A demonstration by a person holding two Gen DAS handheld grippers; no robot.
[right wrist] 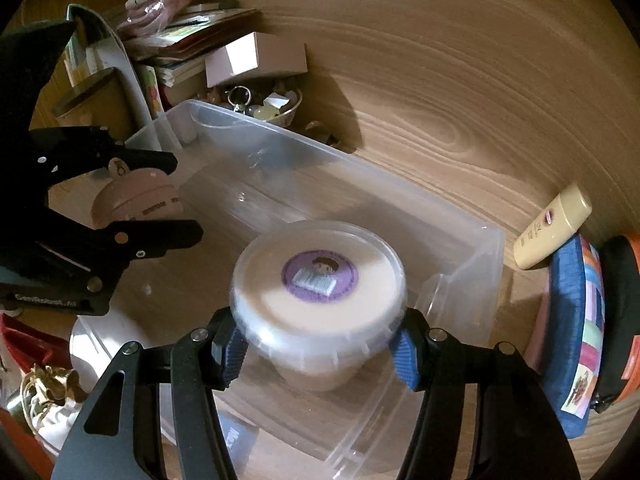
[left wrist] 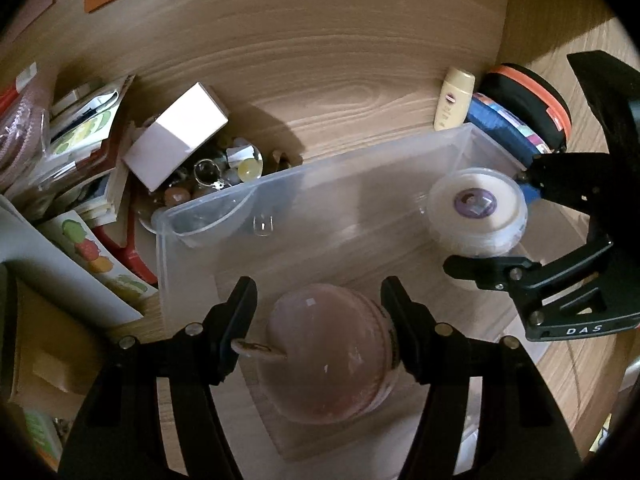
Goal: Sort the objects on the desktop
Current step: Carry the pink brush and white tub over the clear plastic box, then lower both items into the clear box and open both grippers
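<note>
- Your right gripper (right wrist: 318,354) pinches the clear lidded tub (right wrist: 318,288) at its sides, blue pads pressed under the lid rim; the tub, with a purple sticker on its lid, hangs inside the clear plastic bin (right wrist: 460,236), near the bin's right-hand end wall.
- Your left gripper (left wrist: 318,332) clamps the pink round jar (left wrist: 328,352) between its black fingers, over the bin's near edge at the left-hand end.
- Judged from this, you are on the placing step: both containers are being lowered into the bin, neither clearly resting on its floor yet.
- Next, ease each down until its base sits flat, then spread the jaws and lift straight out so the pads don't drag the lids.
- Keep the tub off the end wall; it looks close.
- On the desk (left wrist: 340,60) beyond the bin's far corner stand a white box (left wrist: 176,136) and a bowl of trinkets (left wrist: 224,176); a cream bottle (left wrist: 454,98) lies by the right corner, still unsorted.
</note>
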